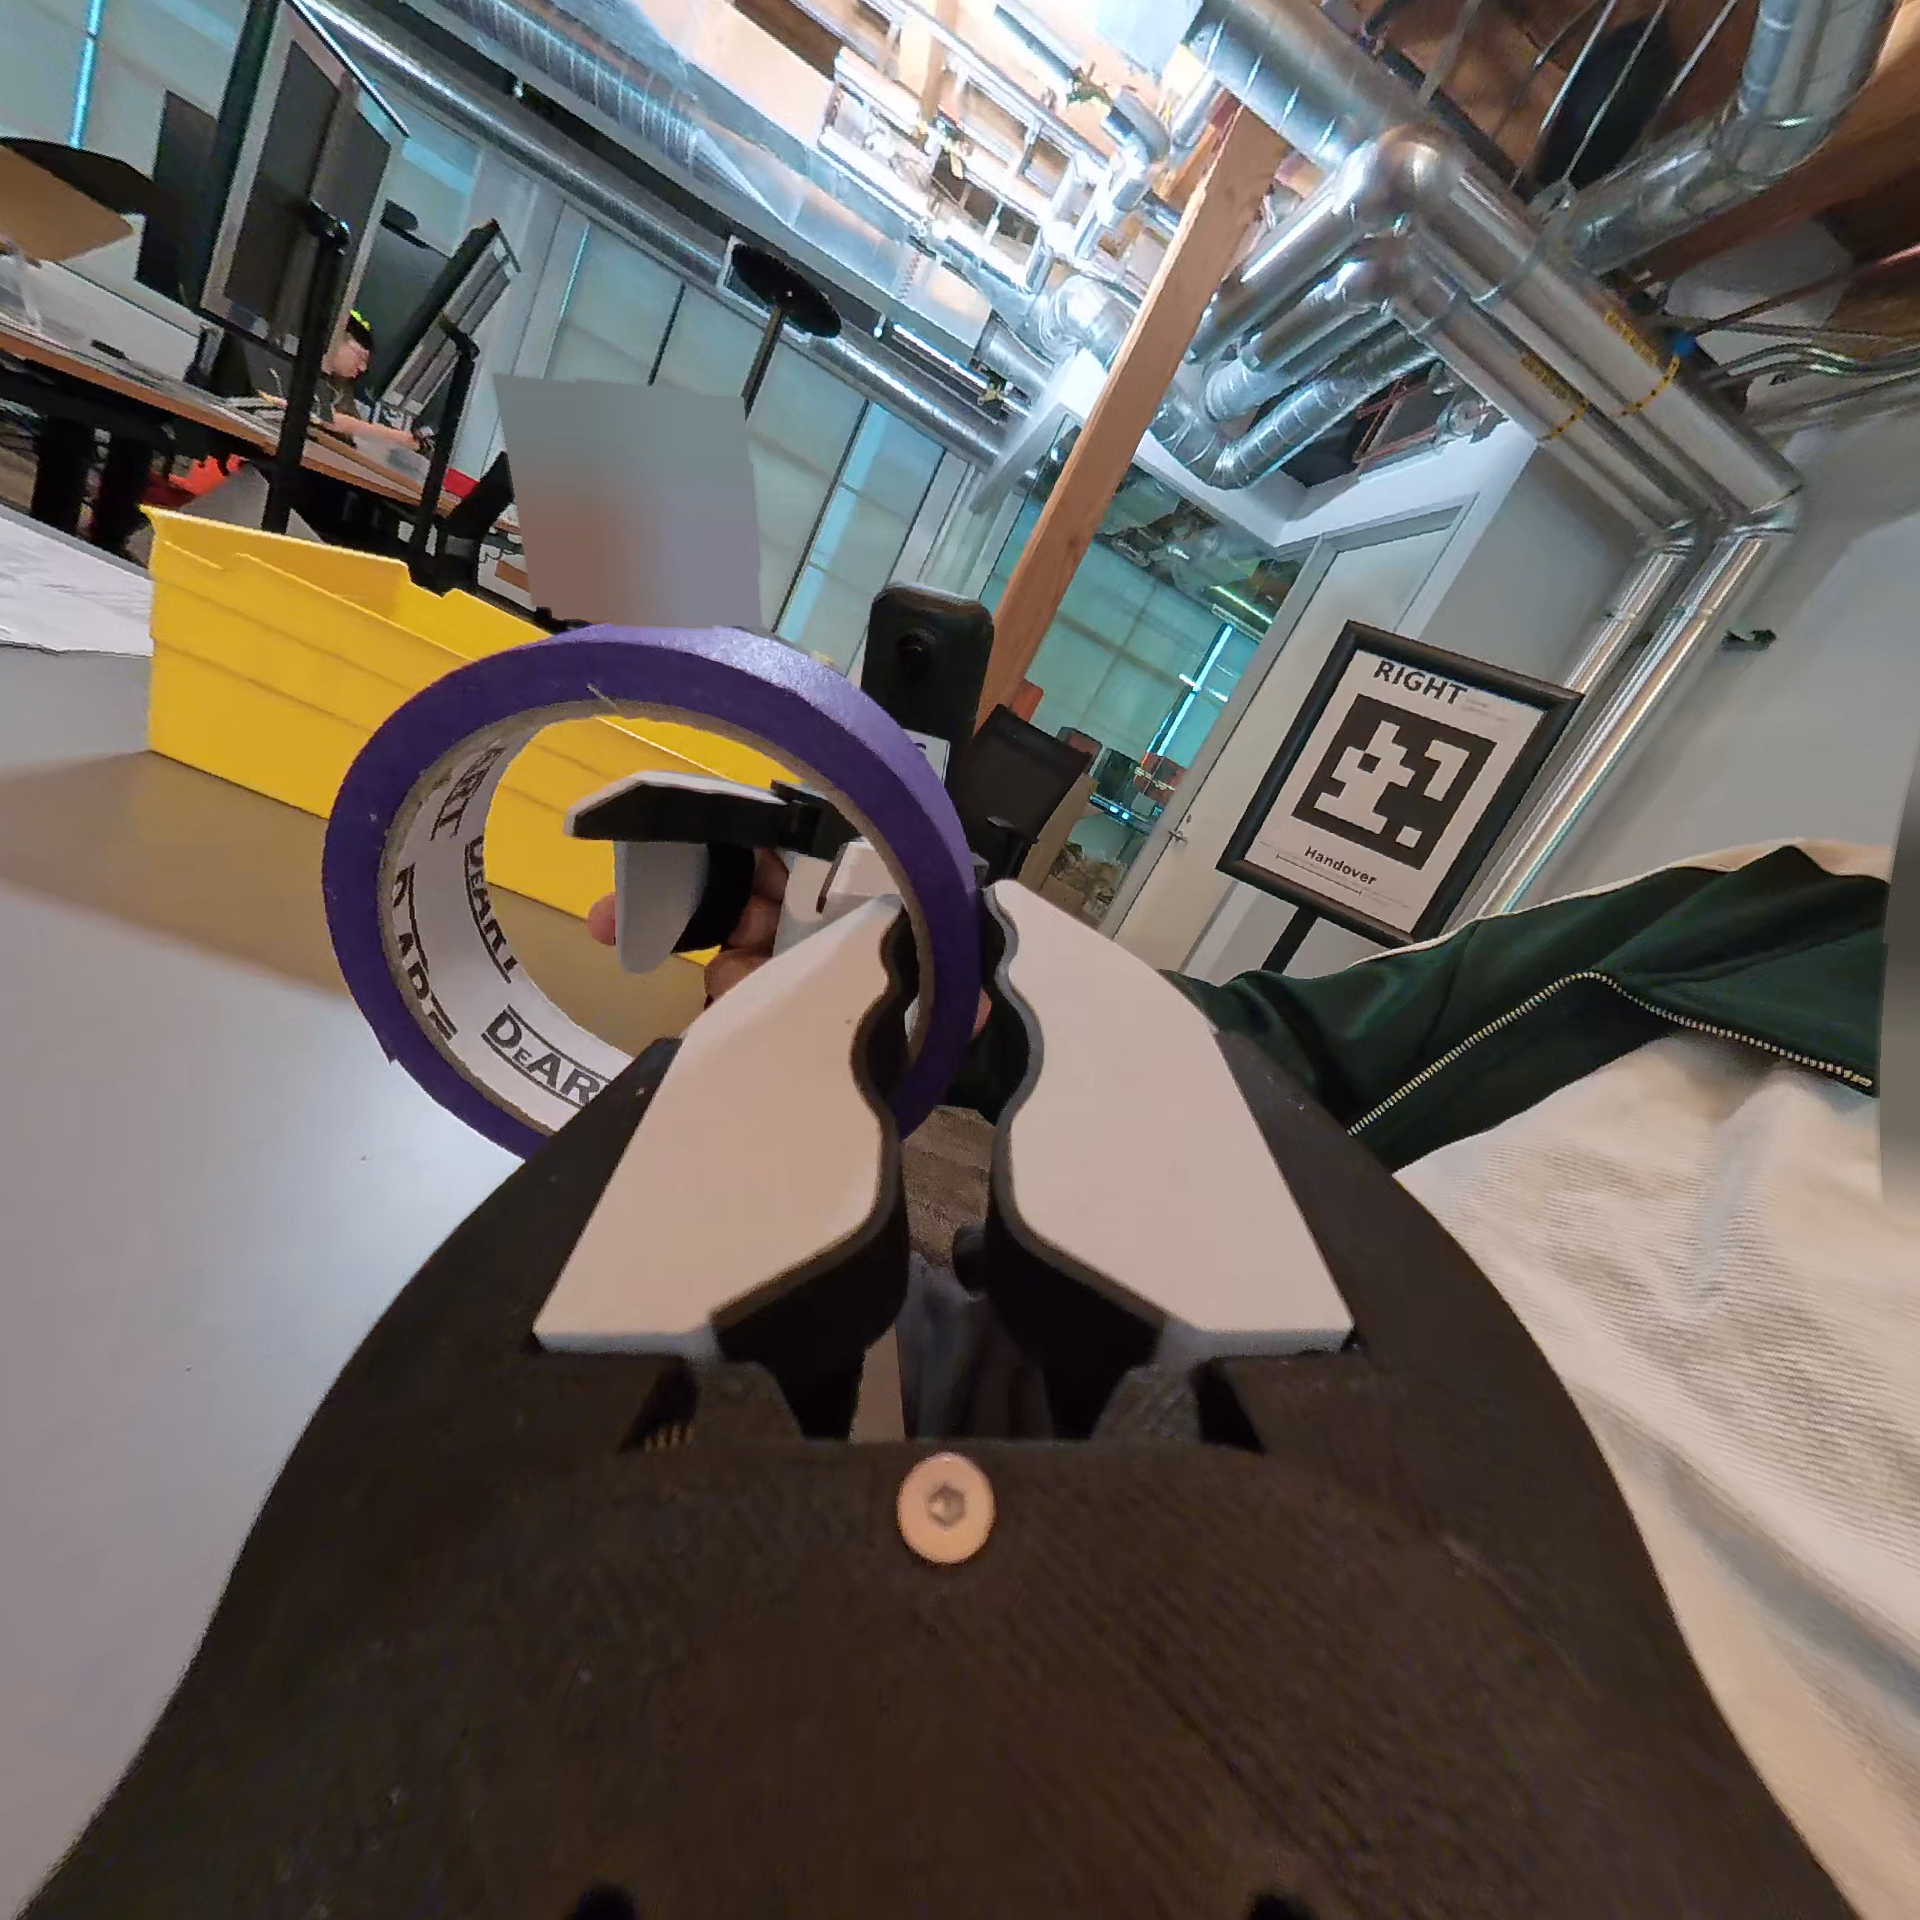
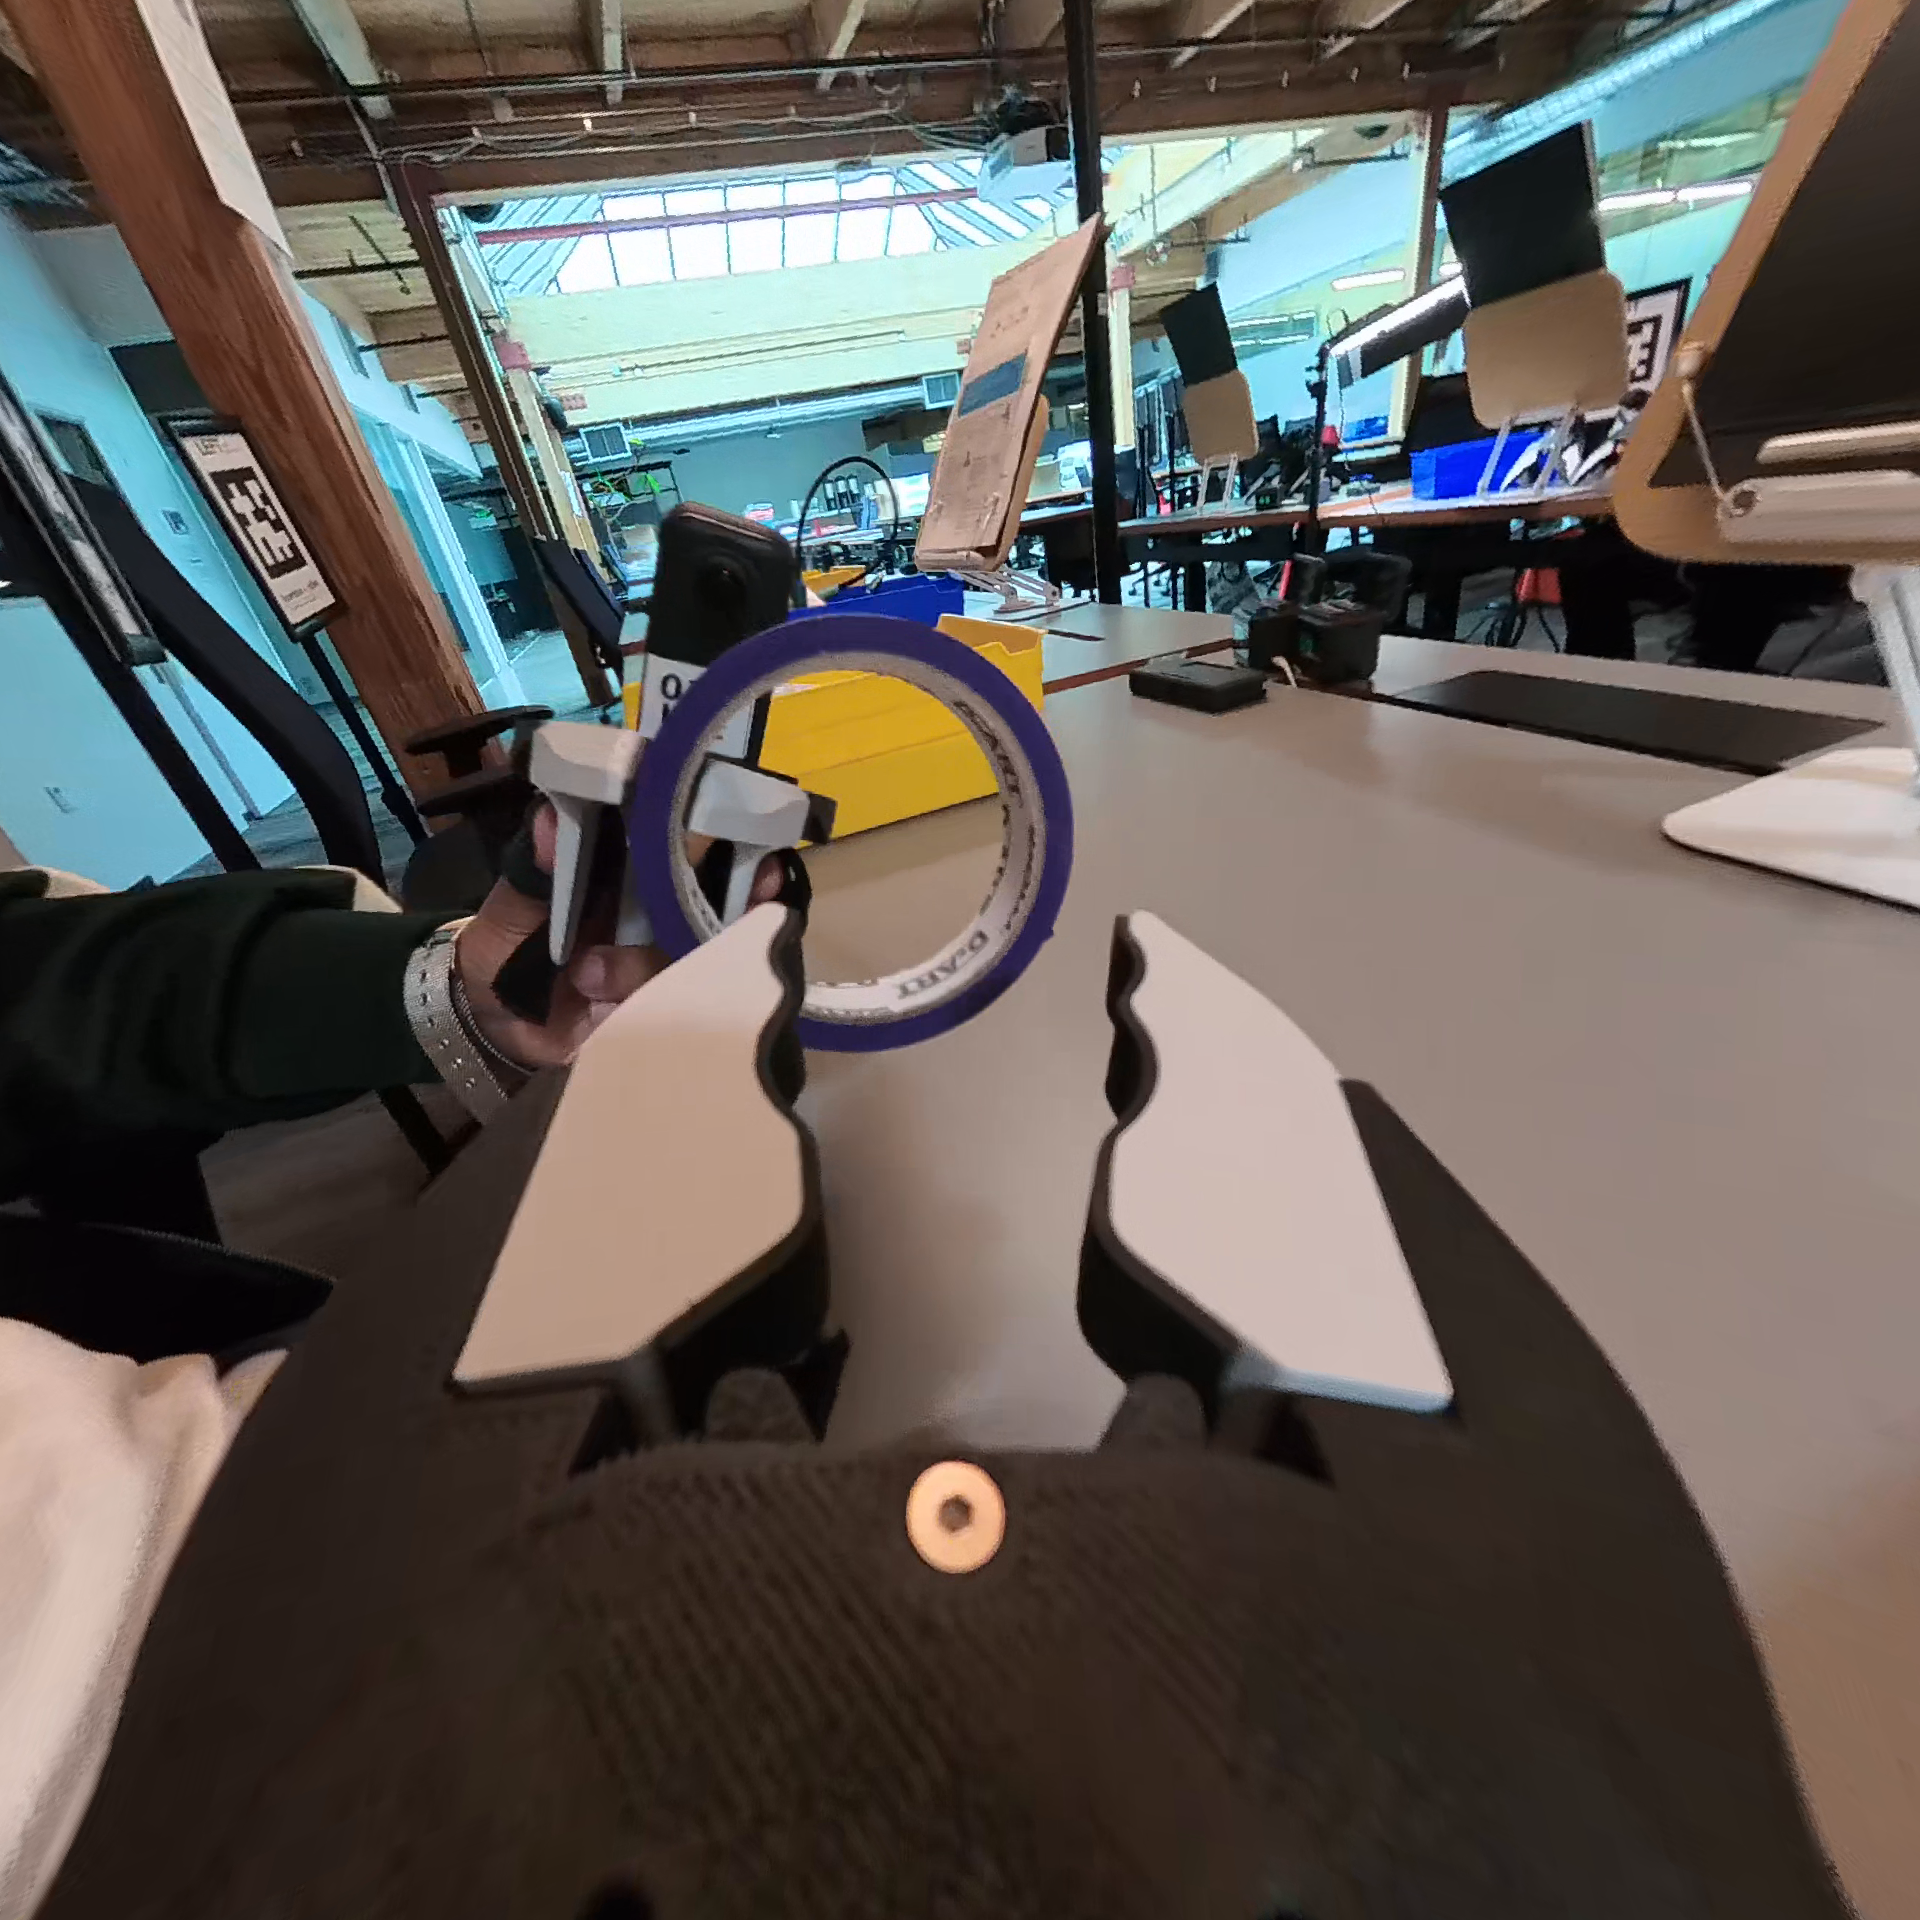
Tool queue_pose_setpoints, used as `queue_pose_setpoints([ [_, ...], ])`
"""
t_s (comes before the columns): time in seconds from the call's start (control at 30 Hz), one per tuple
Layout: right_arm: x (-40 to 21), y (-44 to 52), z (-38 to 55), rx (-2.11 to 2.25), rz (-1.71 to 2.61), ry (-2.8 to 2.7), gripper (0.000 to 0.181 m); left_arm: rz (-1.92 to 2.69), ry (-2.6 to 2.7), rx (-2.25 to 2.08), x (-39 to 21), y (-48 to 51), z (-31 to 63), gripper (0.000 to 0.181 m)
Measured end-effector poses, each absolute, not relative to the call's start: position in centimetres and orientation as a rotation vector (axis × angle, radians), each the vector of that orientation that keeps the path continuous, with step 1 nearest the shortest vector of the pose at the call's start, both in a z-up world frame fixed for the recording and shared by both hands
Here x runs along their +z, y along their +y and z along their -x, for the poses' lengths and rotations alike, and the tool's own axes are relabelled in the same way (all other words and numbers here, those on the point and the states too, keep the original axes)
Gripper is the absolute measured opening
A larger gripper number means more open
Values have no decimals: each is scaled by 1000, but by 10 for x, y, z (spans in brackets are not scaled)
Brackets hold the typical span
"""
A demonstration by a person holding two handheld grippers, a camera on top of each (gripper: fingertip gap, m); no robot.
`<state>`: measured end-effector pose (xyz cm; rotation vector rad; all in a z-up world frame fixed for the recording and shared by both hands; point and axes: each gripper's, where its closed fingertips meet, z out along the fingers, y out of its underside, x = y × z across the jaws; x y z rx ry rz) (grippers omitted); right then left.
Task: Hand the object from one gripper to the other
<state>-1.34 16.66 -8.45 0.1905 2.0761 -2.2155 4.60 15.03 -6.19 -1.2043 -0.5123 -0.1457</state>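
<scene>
1. Scanning from the left: a person sits at the far desk (image 1: pixel 353 410) behind monitors, and a yellow bin (image 1: pixel 312 665) rests on the grey table (image 1: pixel 156 1195) beyond the tape.
2. Your left gripper (image 1: pixel 940 940) is clamped on the purple tape roll (image 1: pixel 665 686). One finger sits inside the ring and the other outside, pinching its wall at the right-hand edge in the left wrist view.
3. The roll stands on edge in the air above the table, its hole facing the right gripper.
4. Through that hole the left wrist view shows the right gripper (image 1: pixel 727 862) with your hand (image 1: pixel 748 935) around it, close behind the tape.
5. Farther right in that view: a wooden post (image 1: pixel 1143 416), a framed marker sign (image 1: pixel 1392 779) on a stand, and your green sleeve (image 1: pixel 1558 997).
6. In the right wrist view, the left edge shows your left hand (image 2: pixel 520 987) with a metal watch band (image 2: pixel 442 1008) holding the left gripper (image 2: pixel 665 821) on the roll (image 2: pixel 1023 769).
7. Your right gripper (image 2: pixel 951 940) has its jaws spread wide, nothing between them.
8. The tape sits just ahead of the right gripper's left fingertip (image 2: pixel 774 925), which overlaps the ring's lower-left rim; I can't tell whether they touch. The right finger is clear of the ring.
9. On the right: a black pad (image 2: pixel 1195 686), a dark mat (image 2: pixel 1631 717) and a tablet stand (image 2: pixel 1808 821) on the table, well apart from the tape.
</scene>
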Motion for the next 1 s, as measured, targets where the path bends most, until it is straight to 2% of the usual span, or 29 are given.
queue_pose_setpoints([
  [0.57, -91, 167, 20, -2156, -296, 2044, 50, 1315, -444, -212, -72, 174, -60, 9],
  [1.0, -87, 157, -25, -2139, 100, 2089, 45, 1254, -497, -165, -69, 162, -50, 9],
])
